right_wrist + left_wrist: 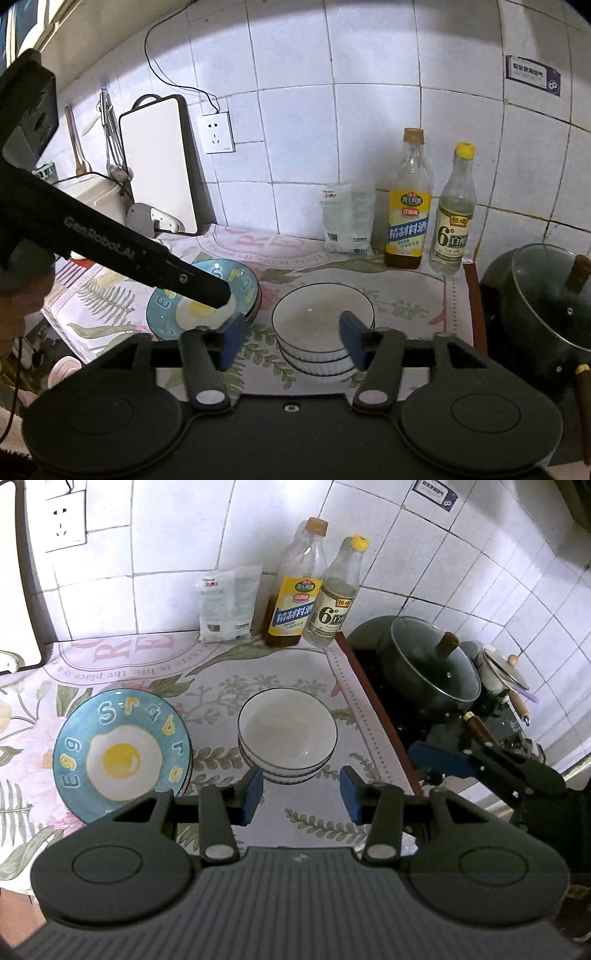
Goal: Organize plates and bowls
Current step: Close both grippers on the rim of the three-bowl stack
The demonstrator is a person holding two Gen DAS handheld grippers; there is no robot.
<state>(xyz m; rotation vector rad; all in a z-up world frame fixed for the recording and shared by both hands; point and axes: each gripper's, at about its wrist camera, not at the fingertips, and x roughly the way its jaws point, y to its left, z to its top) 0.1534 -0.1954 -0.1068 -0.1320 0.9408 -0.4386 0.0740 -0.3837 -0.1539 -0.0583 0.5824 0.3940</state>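
Note:
A stack of blue plates [122,753] with a fried-egg picture lies on the floral cloth at the left. Beside it on the right stands a stack of white bowls [288,734] with dark rims. My left gripper [302,797] hovers open just in front of the bowls, with nothing between its blue pads. In the right wrist view my right gripper [291,339] is open in front of the bowls [317,314]; its right pad overlaps their rim in the picture without pressing it. The left gripper [221,297] reaches in over the blue plates [162,314] and hides part of them.
Two bottles [291,602] [332,602] and a white bag [227,605] stand at the tiled wall. A dark pot with a glass lid [428,664] sits on the stove at the right, past the cloth's edge [369,716]. A cutting board [159,162] and hanging utensils [110,140] are at the left.

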